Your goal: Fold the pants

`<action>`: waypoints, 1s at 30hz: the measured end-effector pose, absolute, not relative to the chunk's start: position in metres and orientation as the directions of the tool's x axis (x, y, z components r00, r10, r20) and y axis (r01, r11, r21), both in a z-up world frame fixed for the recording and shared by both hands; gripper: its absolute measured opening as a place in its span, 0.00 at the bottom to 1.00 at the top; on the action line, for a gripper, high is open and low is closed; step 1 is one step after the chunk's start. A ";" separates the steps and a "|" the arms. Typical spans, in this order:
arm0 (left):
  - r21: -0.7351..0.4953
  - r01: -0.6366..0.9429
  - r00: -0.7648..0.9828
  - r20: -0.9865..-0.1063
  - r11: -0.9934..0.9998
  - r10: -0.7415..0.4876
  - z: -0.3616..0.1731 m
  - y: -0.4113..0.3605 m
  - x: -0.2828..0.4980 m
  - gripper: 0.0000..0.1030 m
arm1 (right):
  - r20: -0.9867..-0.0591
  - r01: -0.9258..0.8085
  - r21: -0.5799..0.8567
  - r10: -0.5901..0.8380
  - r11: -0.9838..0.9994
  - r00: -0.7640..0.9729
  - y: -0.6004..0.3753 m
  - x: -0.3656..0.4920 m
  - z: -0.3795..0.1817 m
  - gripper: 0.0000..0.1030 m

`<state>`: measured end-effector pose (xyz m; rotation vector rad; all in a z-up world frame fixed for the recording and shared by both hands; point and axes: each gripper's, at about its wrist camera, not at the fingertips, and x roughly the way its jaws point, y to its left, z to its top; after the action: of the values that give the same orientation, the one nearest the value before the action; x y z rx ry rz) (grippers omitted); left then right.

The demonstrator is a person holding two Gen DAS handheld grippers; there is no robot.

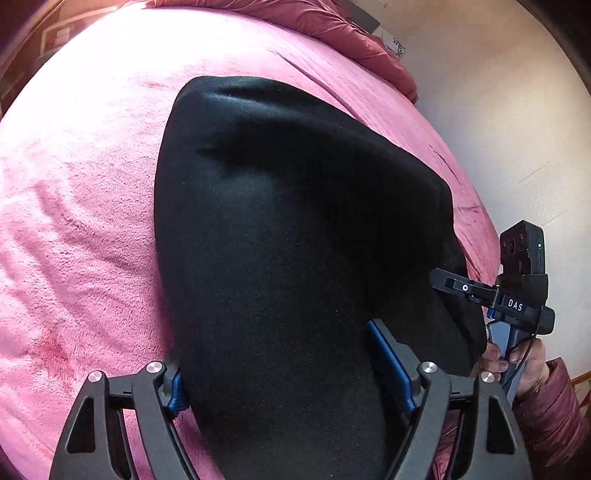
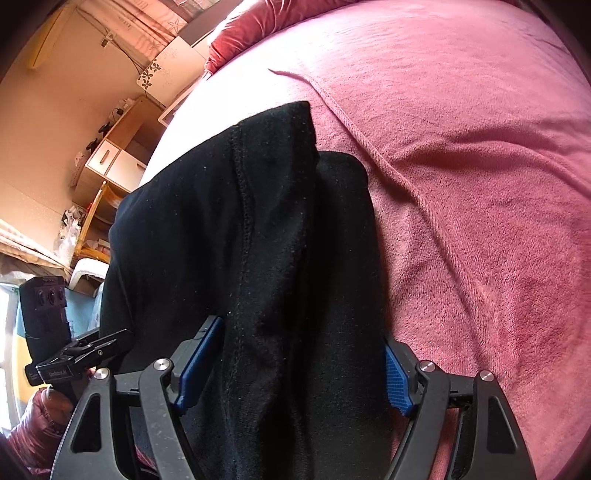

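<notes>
Black pants (image 1: 295, 221) lie on a pink blanket (image 1: 74, 221) on a bed. In the left wrist view the cloth runs back between my left gripper's (image 1: 288, 373) blue-padded fingers (image 1: 391, 362), which stand wide with fabric bunched between them. In the right wrist view the pants (image 2: 258, 240) show a stitched seam and fill the space between my right gripper's (image 2: 291, 369) blue pads (image 2: 199, 362). The right gripper also shows in the left wrist view (image 1: 458, 286) at the pants' right edge. The left gripper shows at the lower left of the right wrist view (image 2: 92, 349).
A red pillow or duvet (image 1: 351, 33) lies at the head of the bed. A blanket hem ridge (image 2: 369, 147) runs across the bed. A wooden cabinet (image 2: 114, 155) and cluttered shelves stand beside the bed. The floor (image 1: 498, 129) lies to the right.
</notes>
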<state>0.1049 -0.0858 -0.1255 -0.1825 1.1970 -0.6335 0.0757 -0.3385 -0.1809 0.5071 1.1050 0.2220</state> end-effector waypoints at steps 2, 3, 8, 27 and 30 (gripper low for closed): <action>-0.460 0.368 0.226 -0.798 0.808 -0.558 -0.124 -0.084 0.102 0.73 | -0.796 0.075 0.491 0.412 0.868 0.443 -0.336 0.075 -0.178 0.69; -0.472 0.362 0.230 -0.791 0.804 -0.567 -0.124 -0.082 0.101 0.67 | -0.798 0.072 0.485 0.408 0.872 0.444 -0.334 0.074 -0.177 0.65; -0.471 0.416 0.257 -0.760 0.778 -0.597 -0.111 -0.072 0.094 0.49 | -0.813 0.036 0.435 0.375 0.900 0.445 -0.316 0.072 -0.158 0.49; -0.422 0.377 0.404 -0.726 0.824 -0.557 -0.064 0.022 0.113 0.47 | -0.744 -0.141 0.465 0.472 0.874 0.472 -0.233 0.136 -0.116 0.44; -0.407 0.346 0.426 -0.734 0.845 -0.529 -0.058 0.033 0.140 0.47 | -0.738 -0.149 0.469 0.479 0.870 0.475 -0.220 0.167 -0.110 0.44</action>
<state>0.1401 0.0335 -0.0584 -0.2060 0.9899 -0.5515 0.1674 -0.2200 -0.1100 0.3656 1.0079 0.3947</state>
